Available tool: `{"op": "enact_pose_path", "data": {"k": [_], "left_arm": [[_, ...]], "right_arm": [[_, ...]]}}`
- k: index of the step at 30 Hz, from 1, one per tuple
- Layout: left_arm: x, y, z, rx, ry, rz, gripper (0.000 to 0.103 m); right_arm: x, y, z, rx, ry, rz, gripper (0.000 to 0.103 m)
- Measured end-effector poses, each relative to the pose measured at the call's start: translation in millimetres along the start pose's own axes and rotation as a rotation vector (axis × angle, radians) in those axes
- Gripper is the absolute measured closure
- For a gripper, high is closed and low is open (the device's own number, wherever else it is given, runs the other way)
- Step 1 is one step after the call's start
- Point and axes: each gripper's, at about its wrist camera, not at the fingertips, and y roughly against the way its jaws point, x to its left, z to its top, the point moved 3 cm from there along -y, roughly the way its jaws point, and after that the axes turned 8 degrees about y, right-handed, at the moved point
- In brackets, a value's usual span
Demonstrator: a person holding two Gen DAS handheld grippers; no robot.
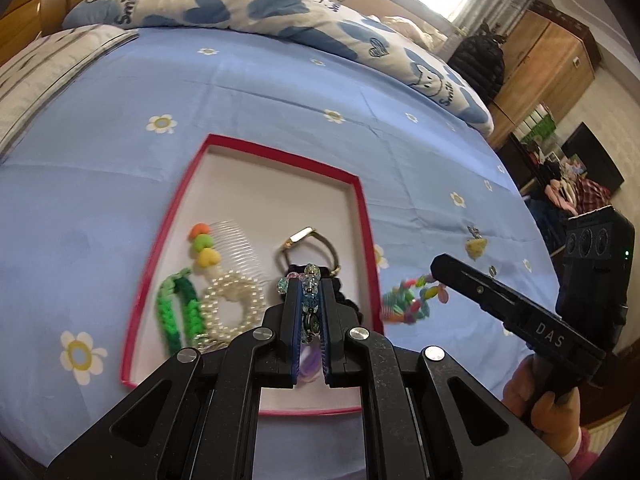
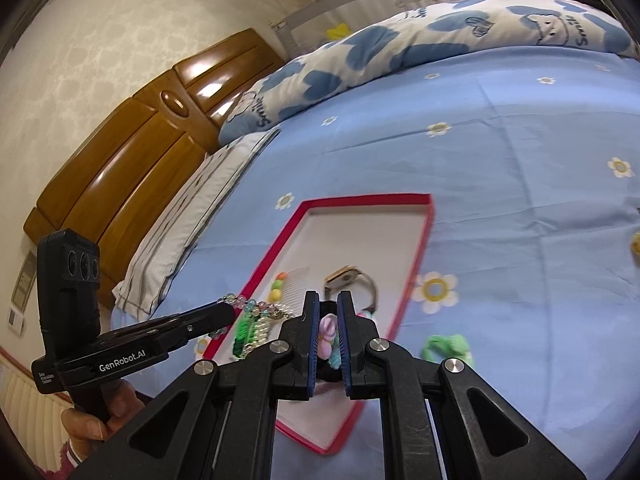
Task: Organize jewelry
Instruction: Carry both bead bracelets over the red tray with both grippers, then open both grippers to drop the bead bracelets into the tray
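Bracelets of round glass beads (image 1: 310, 300) sit pinched in the left gripper (image 1: 310, 304) above the red-rimmed tray (image 1: 280, 152); the right gripper (image 2: 329, 332) pinches smooth pastel beads (image 2: 326, 330).

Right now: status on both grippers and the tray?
Left gripper shut on glass-bead bracelet. Right gripper shut on pastel bead bracelet. Red tray part-filled. Nothing blocking.

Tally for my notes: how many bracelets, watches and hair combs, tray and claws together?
Bracelets: 4 (green woven, pearl, glass-bead in left claw, multicoloured in right claw)
Watches: 1
Hair combs: 1
Total: 6
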Motion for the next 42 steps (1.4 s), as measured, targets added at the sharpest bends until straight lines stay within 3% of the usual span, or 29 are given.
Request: {"op": "enact_pose_path", "data": {"k": [15,28,42], "left_arm": [[32.2,-6.7,7.9,-0.009,0.051,0.038,0.097],[54.4,-32.1,-15.1,0.068,0.075,0.078,0.097],[51.0,-42.0,-21.1,0.105,0.049,0.101,0.096]], "right_arm": [[30.2,-42.6,9.5,0.018,0.015,0.047,0.094],[-0.3,-72.2,-34.0,0.160,-0.035,-0.005,0.094],[-5.1,-79.8,-36.0,0.197,-0.049,0.001,0.088]]}}
